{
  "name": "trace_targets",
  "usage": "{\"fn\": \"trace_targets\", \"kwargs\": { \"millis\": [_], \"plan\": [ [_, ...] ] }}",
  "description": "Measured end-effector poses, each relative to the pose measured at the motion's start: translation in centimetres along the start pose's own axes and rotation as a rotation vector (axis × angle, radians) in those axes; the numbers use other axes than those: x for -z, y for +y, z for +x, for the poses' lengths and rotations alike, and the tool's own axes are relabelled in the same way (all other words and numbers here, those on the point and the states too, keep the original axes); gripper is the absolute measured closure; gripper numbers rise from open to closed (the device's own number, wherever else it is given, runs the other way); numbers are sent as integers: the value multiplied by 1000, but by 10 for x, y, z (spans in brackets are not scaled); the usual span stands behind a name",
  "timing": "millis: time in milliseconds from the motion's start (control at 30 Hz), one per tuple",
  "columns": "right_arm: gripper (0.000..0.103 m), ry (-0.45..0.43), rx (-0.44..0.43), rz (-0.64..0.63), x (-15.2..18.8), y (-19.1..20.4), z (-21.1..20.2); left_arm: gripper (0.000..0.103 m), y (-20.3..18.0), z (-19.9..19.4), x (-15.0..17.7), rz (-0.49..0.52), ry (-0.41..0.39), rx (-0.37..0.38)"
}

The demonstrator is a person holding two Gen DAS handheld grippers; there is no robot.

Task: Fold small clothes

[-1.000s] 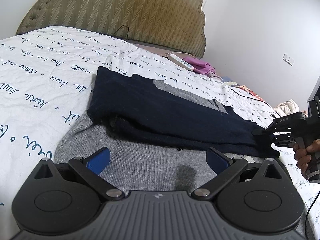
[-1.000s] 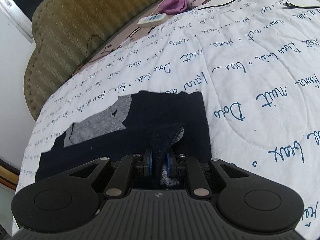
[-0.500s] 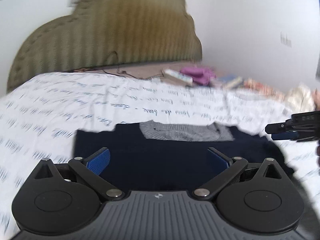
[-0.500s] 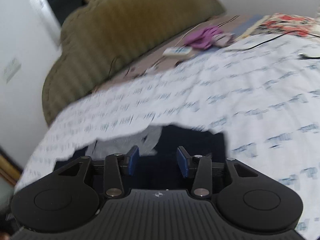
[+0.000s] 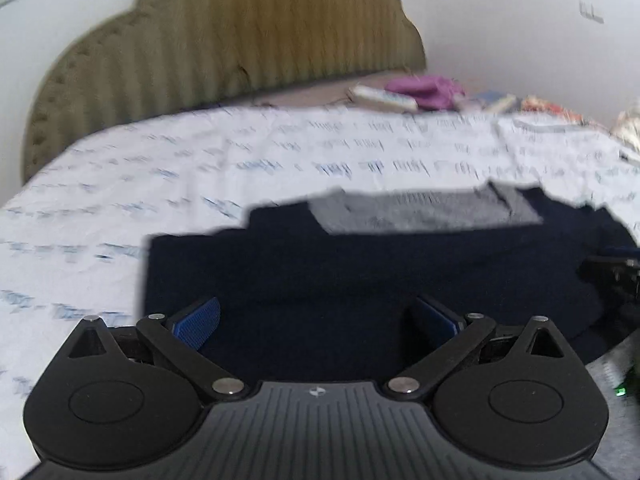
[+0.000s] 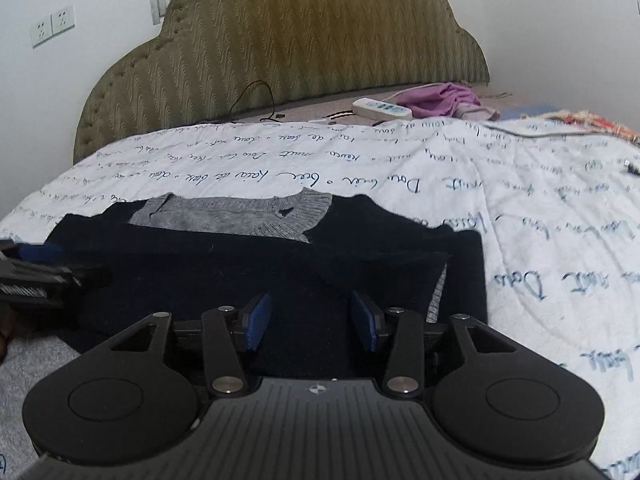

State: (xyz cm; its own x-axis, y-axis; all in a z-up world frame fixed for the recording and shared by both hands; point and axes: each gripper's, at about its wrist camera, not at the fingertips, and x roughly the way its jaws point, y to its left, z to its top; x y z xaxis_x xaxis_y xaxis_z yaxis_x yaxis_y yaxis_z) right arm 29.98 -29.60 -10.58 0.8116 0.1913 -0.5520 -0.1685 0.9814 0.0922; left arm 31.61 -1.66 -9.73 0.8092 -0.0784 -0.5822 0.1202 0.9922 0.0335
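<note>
A small navy and grey knit sweater point(image 6: 248, 256) lies flat on the white quilt point(image 6: 400, 168), its navy sleeves folded across the body and the grey collar point(image 6: 240, 220) at the far side. It also shows in the left wrist view point(image 5: 360, 264), blurred. My left gripper point(image 5: 316, 318) is open and empty, low over the near navy part. My right gripper point(image 6: 312, 320) is open and empty, just above the sweater's near right part. The left gripper appears at the left edge of the right wrist view point(image 6: 36, 276).
An olive padded headboard point(image 6: 288, 40) stands behind the bed. A white power strip point(image 6: 382, 108) and a purple cloth point(image 6: 440, 98) lie at the bed's head. Cables and printed fabric point(image 6: 588, 120) lie at the far right. Grey fabric point(image 6: 28, 364) shows at the near left.
My right gripper has let go of the navy sleeve and opened. Both grippers have drawn back and now face the headboard, with the sweater lying folded in front of them.
</note>
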Motion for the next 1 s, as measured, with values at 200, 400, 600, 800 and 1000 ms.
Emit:
{"fn": "trace_targets", "kwargs": {
  "millis": [200, 400, 600, 800, 1000],
  "plan": [
    [45, -31, -150, 132, 9, 9, -87, 0, 82, -120, 23, -185, -86, 118],
    [43, 65, -282, 221, 76, 32, -167, 0, 140, -197, 96, -370, 24, 215],
    [41, 239, -510, 329, 110, 82, -187, 0, 148, -240, 124, -401, -20, 273],
    [29, 401, -724, 219, 114, 184, -163, 0, 160, -246, 133, -508, 21, 286],
    [86, 364, -749, 63, 124, 247, -167, 0, 168, -256, 172, -727, 150, 491]
  ]
}}
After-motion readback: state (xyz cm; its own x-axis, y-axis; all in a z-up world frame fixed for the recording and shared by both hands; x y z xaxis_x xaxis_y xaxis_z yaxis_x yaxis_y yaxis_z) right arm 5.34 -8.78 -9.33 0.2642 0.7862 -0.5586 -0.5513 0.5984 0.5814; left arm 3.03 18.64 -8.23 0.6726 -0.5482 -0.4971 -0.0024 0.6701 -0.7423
